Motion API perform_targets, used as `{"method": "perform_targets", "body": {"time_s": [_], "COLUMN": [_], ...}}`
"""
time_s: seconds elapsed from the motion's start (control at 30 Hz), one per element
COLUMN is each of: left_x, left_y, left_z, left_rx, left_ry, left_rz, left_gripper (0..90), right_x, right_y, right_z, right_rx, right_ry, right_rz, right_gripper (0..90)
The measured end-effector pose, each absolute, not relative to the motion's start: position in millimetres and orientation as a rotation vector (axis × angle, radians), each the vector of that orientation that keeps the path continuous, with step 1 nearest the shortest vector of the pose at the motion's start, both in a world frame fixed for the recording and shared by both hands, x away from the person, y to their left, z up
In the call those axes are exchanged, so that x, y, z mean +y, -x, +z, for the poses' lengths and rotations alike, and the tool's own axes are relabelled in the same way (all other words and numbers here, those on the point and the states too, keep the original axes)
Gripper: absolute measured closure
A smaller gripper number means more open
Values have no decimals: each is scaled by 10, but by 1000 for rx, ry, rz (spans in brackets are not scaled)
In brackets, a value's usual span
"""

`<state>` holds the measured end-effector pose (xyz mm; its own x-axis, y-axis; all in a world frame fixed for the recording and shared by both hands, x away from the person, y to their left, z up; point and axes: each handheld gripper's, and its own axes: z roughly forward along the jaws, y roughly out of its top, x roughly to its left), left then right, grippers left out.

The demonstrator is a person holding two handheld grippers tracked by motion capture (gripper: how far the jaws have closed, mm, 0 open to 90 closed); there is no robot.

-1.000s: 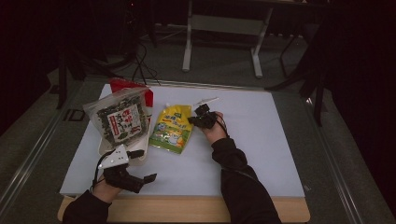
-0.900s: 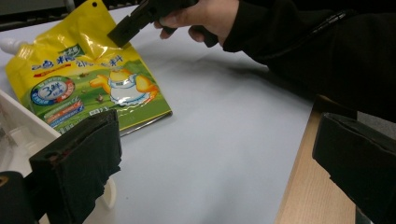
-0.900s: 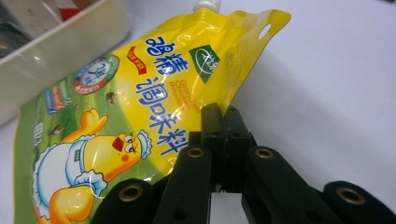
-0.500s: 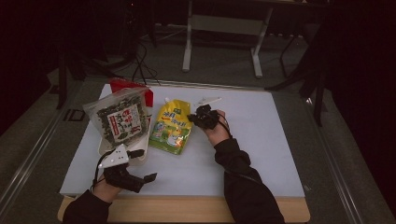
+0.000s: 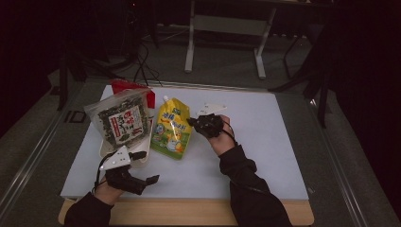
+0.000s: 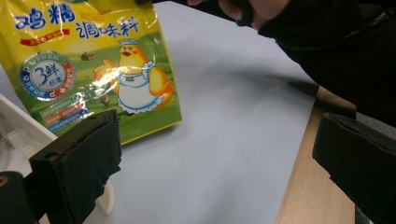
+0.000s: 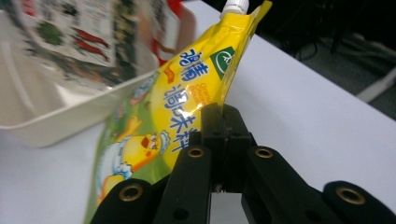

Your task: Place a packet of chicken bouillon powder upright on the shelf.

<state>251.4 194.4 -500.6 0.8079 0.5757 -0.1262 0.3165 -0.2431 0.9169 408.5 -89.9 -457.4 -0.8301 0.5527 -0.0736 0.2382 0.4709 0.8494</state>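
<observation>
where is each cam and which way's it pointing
High view: above the person's side, looking forward and down on the table; both forearms, left gripper, right gripper.
Left gripper view: on the left gripper, looking across the table between open jaws at the yellow pouch.
Right gripper view: on the right gripper, shut on the pouch's edge.
All three share the pouch.

Seaweed snack bag (image 5: 120, 124) leaning in white tray (image 5: 105, 150); red package (image 5: 124, 87) behind tray. White mat (image 5: 265, 142) covering wooden table (image 5: 198, 218).
</observation>
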Motion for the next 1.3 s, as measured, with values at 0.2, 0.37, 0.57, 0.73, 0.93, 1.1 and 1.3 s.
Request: {"method": "perform_targets", "body": {"time_s": [0.2,0.37,0.57,0.73,0.93,1.1,1.3], "left_x": [1938,1929,1934,1930,1921,1918,1905], "left_y": [-2516,-2519,-2520,-2522,-2527,-2532,-2530], "left_z": [-5010,-5012,-5011,-5016,-5024,-5026,-5031], "left_rx": [678,679,680,679,679,678,676], "left_ry": [-1851,-1852,-1846,-1850,-1854,-1854,-1855], "left_rz": [281,279,276,278,272,268,262], "left_gripper": [20,20,20,20,20,20,20], "right_x": [-879,-847,-821,-844,-884,-926,-890], "right_y": [-3838,-3650,-3462,-3380,-3354,-3388,-3464], "right_z": [-4501,-4457,-4437,-4438,-4440,-4487,-4580], "right_rx": [2361,2357,2358,2343,2375,2398,2435], "right_ry": [-586,-497,-407,-360,-351,-409,-491], "right_rz": [1332,1346,1372,1344,1417,1470,1487], "right_gripper": [900,900,900,900,900,858,686]}}
